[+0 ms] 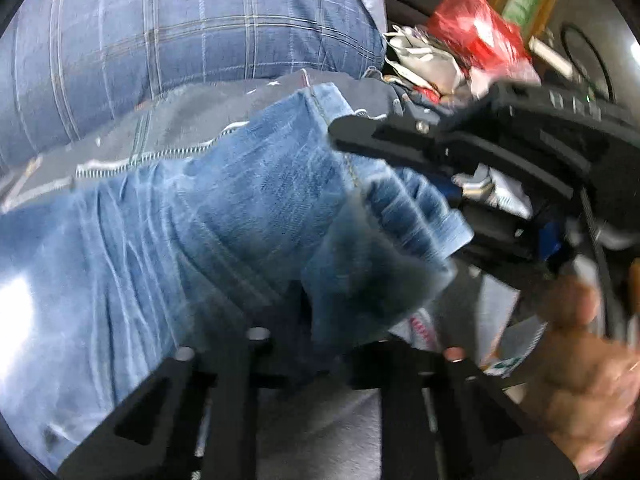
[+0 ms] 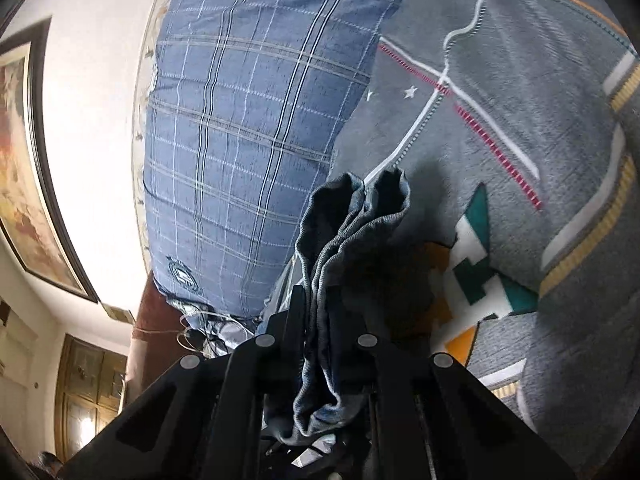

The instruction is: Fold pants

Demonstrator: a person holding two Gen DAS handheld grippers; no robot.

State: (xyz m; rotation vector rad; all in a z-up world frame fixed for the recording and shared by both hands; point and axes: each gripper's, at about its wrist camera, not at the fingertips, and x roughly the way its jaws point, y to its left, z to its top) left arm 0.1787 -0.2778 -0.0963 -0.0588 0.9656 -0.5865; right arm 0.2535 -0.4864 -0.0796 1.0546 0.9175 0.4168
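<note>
Mostly denim in both views.
Pants (image 1: pixel 208 216): light blue washed jeans, creased and faded, lifted off the grey patterned bedspread (image 2: pixel 520 120) and stretched between the two tools; one hemmed leg end bunched and blurred near the middle of the left wrist view.
Pants from the right wrist (image 2: pixel 340 248): several layers of cuff gathered into a ribbed bundle, darker inner side showing, standing up between the black fingers.
Left gripper (image 1: pixel 308 320): pressed together on a fold of the denim, cloth spilling over both fingers.
Right gripper (image 2: pixel 316 340): pinched on the stacked cuffs; seen again from the left wrist view (image 1: pixel 360 136) as a black blurred tool with its tip against the leg seam.
Right hand (image 1: pixel 580 376): bare, blurred, wrapped around the tool's handle at the lower right.
Writing: a round embroidered crest (image 2: pixel 182 274) on the plaid pillow, letters too small to read; red marks on a white wrapper (image 1: pixel 420 326) below the denim, unreadable.
Pillow (image 1: pixel 180 32): blue plaid, plump, just behind the jeans and resting on the bedspread.
Clutter: red plastic bag (image 1: pixel 476 32) and crumpled white papers (image 1: pixel 424 60) heaped beside the pillow, close to the right tool.
Room: framed picture (image 2: pixel 24 168) on a white wall, wooden cabinet (image 2: pixel 88 396) below it.
</note>
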